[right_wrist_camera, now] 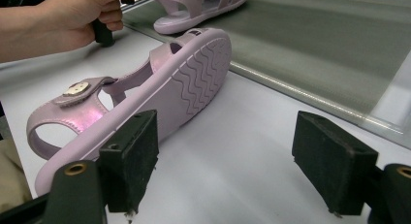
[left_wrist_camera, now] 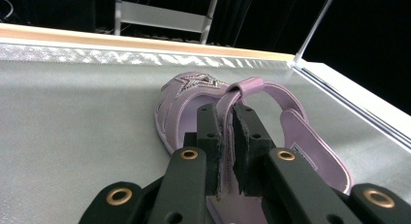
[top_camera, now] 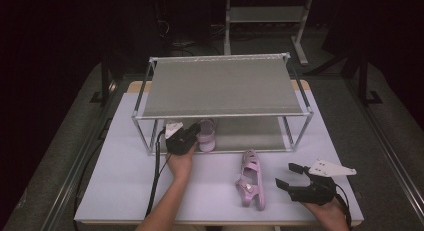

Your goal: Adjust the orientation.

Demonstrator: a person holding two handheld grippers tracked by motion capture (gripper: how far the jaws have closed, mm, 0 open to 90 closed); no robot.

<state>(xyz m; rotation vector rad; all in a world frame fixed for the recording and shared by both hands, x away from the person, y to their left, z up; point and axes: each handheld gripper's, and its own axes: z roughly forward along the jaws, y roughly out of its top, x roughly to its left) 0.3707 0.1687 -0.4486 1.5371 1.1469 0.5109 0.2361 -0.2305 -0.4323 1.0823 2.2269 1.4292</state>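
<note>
Gripping pink sandal [left_wrist_camera: 194, 95] heel strap, seemingly: left tongs [left_wrist_camera: 227, 132] | right tongs [right_wrist_camera: 232, 161] open | star toe

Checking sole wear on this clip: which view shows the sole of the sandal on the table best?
The right gripper view: the sandal lies on its side there, wavy tread facing the camera. The high view shows that sandal small, from above, its sole edge-on. The left gripper view shows the other sandal.

Heel end of the pink sandal [left_wrist_camera: 252, 132] hidden behind the left gripper [left_wrist_camera: 227, 136] and cut off at the bottom edge. Toe of the same sandal [top_camera: 206, 133] tucked under the shoe rack's top shelf [top_camera: 220, 86]. Second sandal's [right_wrist_camera: 140, 88] heel behind the right gripper's [right_wrist_camera: 232, 166] black pad.
</note>
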